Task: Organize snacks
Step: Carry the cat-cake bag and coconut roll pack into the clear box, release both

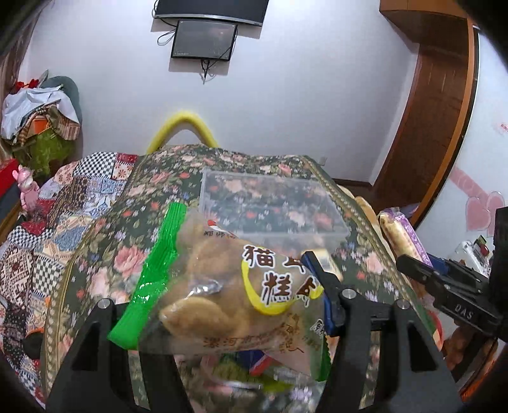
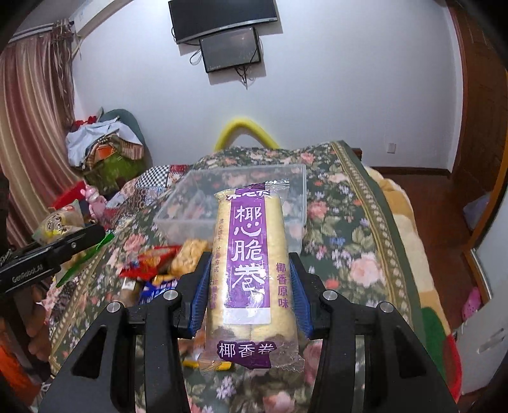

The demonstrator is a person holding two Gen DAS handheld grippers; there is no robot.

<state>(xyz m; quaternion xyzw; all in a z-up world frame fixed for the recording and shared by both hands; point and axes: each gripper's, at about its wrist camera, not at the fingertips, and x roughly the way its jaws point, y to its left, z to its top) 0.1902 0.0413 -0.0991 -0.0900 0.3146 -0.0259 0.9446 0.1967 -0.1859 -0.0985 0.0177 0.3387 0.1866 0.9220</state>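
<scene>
The right gripper pinches a long clear-wrapped pack of pale yellow rolls between its ribbed blue pads, holding it lengthwise above the bed; a purple label down its middle carries white characters 椰心脆卷, with 椰香原味 beside it and 椰香卷 on the crinkled lower seal. The left gripper clamps a glossy clear bag of tan, lumpy cakes with a bright green sealed edge and a yellow-ringed label in dark characters, partly blurred; one blue pad shows on its right side, the other is hidden behind the bag. From the right wrist view the left gripper's black body reads "GenRobot.AI". Below, a loose heap of small snack packets, red, blue and orange, lies on the dark floral quilt. Just beyond the heap stands a rectangular clear plastic box with thin walls. Past the bed, a curved yellow tube rises against the white wall, where two dark screens hang
</scene>
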